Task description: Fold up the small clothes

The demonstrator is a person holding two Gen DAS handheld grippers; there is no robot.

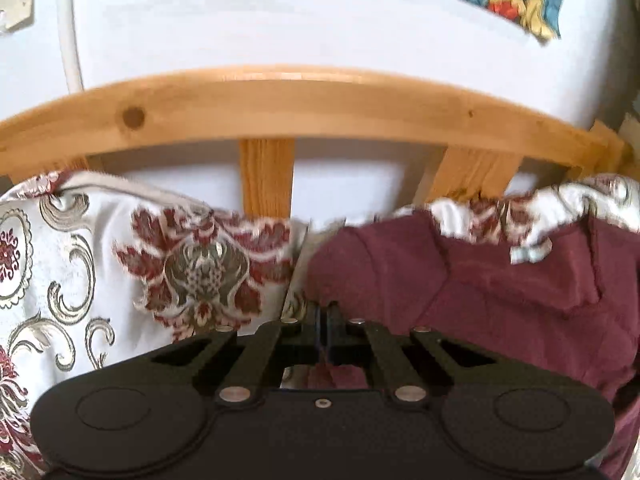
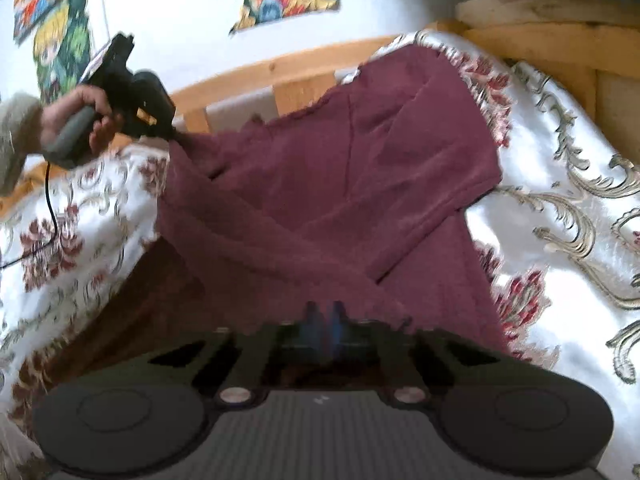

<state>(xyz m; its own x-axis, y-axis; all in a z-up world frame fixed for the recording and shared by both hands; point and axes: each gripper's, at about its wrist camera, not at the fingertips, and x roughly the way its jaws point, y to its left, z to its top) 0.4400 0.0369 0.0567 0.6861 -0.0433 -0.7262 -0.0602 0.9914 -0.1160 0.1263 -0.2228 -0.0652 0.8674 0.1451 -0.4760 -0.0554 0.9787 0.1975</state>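
The dark red shirt (image 2: 320, 184) is soft knit cloth w/ a wavy frilly edge. It lies partly on the bed cover (image 2: 560, 168), which is shiny white w/ red flowers & grey-gold curls. The left tongs (image 1: 323, 316) are black, pinched tight on one corner of the shirt. In the right wrist view, the left tongs (image 2: 174, 134) lift that corner up, so the cloth hangs in a slanted fold. The left hand (image 2: 76, 120) grips the grey handle. The right tongs (image 2: 323, 316) are blurry but look closed on the near shirt edge. Behind stands a smooth wood bed rail (image 1: 304, 104) w/ flat slats, & a white wall.
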